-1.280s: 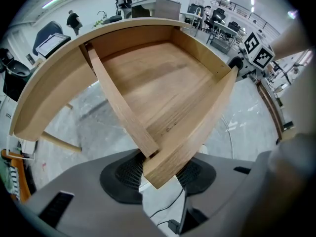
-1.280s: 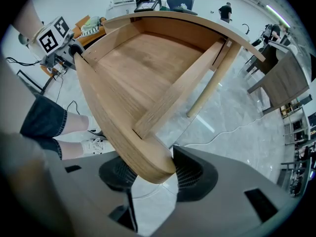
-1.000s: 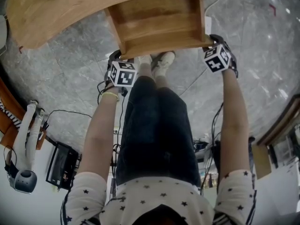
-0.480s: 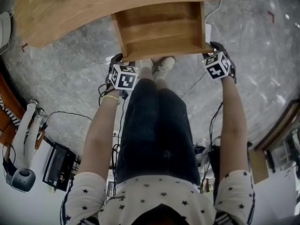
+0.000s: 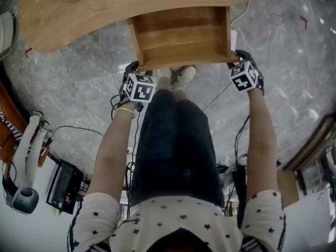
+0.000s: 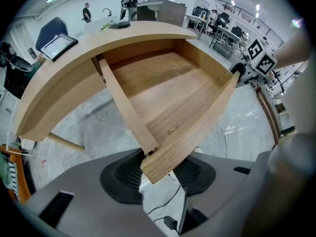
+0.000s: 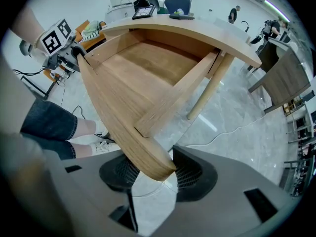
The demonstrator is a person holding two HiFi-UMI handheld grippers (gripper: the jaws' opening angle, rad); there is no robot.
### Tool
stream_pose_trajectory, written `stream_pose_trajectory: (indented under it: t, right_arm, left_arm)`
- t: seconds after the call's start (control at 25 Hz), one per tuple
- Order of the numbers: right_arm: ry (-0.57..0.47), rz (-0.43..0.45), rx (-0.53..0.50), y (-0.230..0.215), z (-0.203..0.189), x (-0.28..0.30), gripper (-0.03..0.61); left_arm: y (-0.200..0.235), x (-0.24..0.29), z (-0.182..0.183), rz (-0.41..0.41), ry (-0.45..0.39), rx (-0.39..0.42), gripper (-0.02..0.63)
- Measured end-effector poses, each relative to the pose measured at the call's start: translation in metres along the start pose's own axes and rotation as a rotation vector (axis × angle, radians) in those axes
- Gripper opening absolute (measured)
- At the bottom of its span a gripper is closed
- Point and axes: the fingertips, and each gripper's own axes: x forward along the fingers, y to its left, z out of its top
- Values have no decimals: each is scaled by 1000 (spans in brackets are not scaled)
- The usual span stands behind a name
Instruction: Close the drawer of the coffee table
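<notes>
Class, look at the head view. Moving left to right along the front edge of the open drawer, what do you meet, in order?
left gripper, jaws on the drawer front's left corner → shoes → right gripper, jaws on the right corner

Pale wood, smooth and matt with fine grain, on drawer point(image 5: 181, 35) and counter point(image 5: 105, 9). Polished grey stone floor point(image 5: 79, 88), glossy. Matt grey plastic on left hand-held gripper point(image 6: 158, 174), with black ribbed pads point(image 6: 123, 174). Dark denim shorts point(image 5: 173, 146).
</notes>
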Motion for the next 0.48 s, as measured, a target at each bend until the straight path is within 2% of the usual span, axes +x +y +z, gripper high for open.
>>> stream_pose_trajectory:
  t: [0.48]
  right_arm:
    - [-9,-22,-4,-18,14,2,198]
  left_arm:
    - [8,2,17,8,-24,-11,182]
